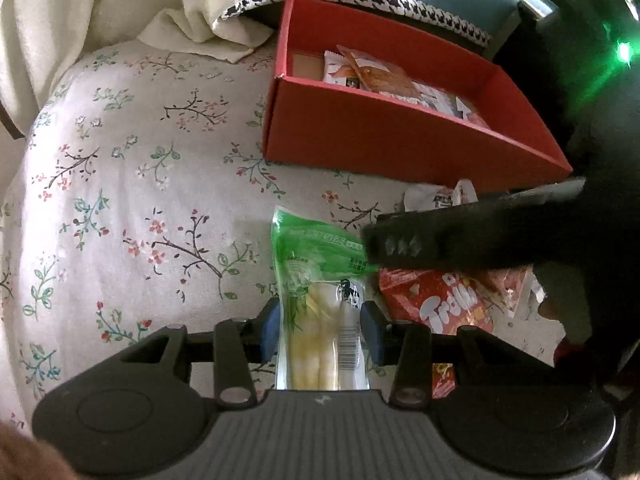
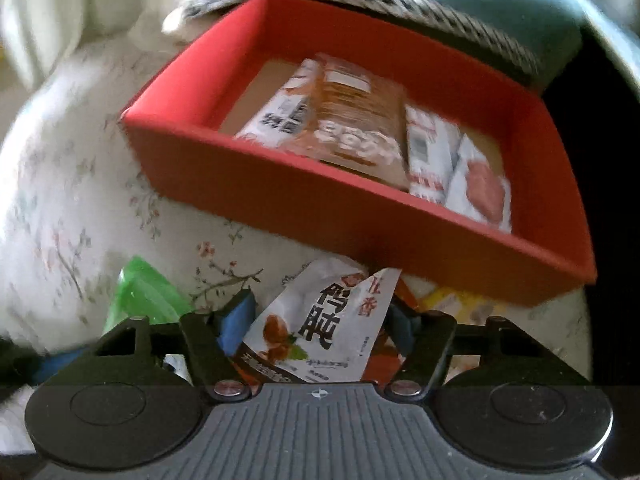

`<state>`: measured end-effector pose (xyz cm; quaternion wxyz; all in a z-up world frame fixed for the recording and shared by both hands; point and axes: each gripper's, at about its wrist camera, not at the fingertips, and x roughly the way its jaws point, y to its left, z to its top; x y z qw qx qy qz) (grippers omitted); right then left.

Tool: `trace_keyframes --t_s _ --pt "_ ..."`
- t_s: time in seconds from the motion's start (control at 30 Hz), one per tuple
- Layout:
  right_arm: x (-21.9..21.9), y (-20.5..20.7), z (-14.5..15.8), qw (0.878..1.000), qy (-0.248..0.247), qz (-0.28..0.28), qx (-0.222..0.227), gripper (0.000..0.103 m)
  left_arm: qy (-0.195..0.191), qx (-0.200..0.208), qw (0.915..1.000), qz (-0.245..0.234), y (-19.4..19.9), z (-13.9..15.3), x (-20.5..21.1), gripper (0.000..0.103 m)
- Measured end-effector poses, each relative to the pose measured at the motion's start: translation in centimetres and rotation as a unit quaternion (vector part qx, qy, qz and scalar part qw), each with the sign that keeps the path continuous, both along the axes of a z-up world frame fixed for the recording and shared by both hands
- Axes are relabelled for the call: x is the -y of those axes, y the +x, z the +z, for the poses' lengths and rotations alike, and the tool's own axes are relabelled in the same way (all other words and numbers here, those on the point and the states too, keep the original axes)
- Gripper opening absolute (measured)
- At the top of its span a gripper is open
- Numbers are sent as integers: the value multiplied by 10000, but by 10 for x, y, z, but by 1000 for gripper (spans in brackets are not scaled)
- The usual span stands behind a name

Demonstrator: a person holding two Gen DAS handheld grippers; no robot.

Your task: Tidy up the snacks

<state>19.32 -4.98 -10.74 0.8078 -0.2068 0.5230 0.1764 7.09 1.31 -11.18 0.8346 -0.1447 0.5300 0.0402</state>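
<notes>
Left gripper: pads clamped a green bamboo-shoot pouch over floral cloth. Beside it lay a red Trolli bag; beyond stood a red box (packets inside).

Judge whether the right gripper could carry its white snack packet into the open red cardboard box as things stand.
Probably yes: the right gripper holds the white snack packet, and the red cardboard box is open-topped just ahead, with nothing between.
</notes>
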Motion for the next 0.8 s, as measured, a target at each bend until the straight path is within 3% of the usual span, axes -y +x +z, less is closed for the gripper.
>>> trace_keyframes --t_s 0.2,0.4,0.53,0.63,0.7,0.8 --pt "18 -3 12 9991 354 41 -222 59 -116 -29 9999 50 -3 2 -5 36" --pt "61 -12 22 9944 977 -351 -200 57 -136 -78 9999 39 -6 3 -5 35" --pt "98 -21 25 9847 1591 -672 -211 57 -113 -77 9999 27 -6 3 -5 35" --pt "115 -25 21 9787 1872 -805 -255 57 52 -56 9999 -74 -3 2 3 42" --pt "117 -26 20 9773 1955 -775 -269 58 136 -38 9997 -205 -1 0 11 55" --pt "120 -21 20 9740 2111 -760 -317 58 539 -11 9977 -408 0 -2 28 54"
